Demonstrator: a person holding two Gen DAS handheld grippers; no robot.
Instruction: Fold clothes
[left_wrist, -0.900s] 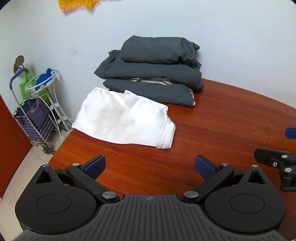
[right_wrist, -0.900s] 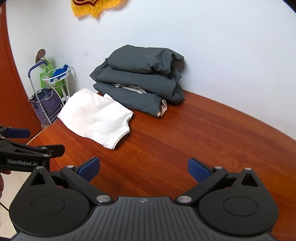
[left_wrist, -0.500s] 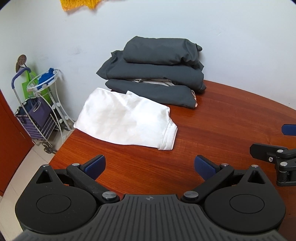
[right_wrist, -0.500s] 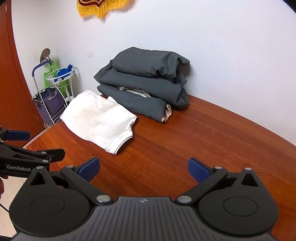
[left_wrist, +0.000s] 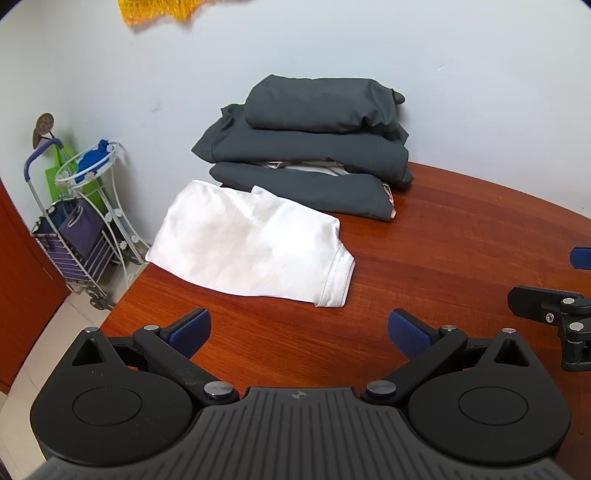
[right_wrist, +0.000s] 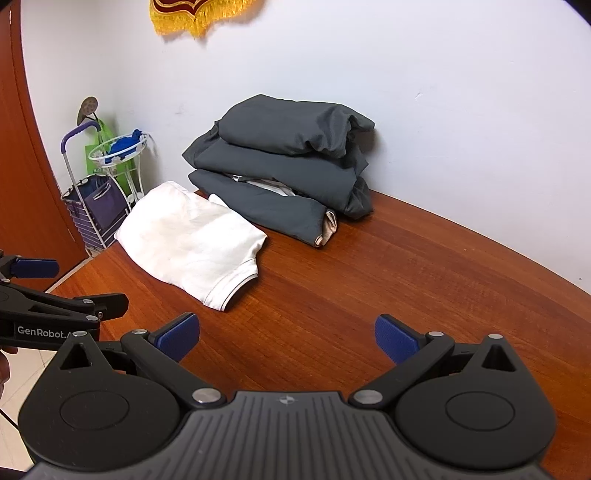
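Observation:
A folded white shirt (left_wrist: 255, 243) lies on the red-brown wooden table (left_wrist: 461, 251), at its far left. It also shows in the right wrist view (right_wrist: 192, 240). Behind it, against the wall, is a stack of folded dark grey clothes (left_wrist: 314, 147), also in the right wrist view (right_wrist: 284, 162). My left gripper (left_wrist: 299, 330) is open and empty, above the table in front of the shirt. My right gripper (right_wrist: 287, 338) is open and empty, further right. Each gripper shows at the edge of the other's view.
A purple shopping trolley (left_wrist: 74, 236) and a white wire stand (left_wrist: 92, 166) holding blue cloth are on the floor left of the table. A red-brown door (right_wrist: 22, 177) is at far left. A yellow-fringed pennant (right_wrist: 203, 14) hangs on the wall.
Both views have tilted slightly, so the clothes sit a little lower and to the right in frame. Both grippers stay open and empty. The clothes have not moved.

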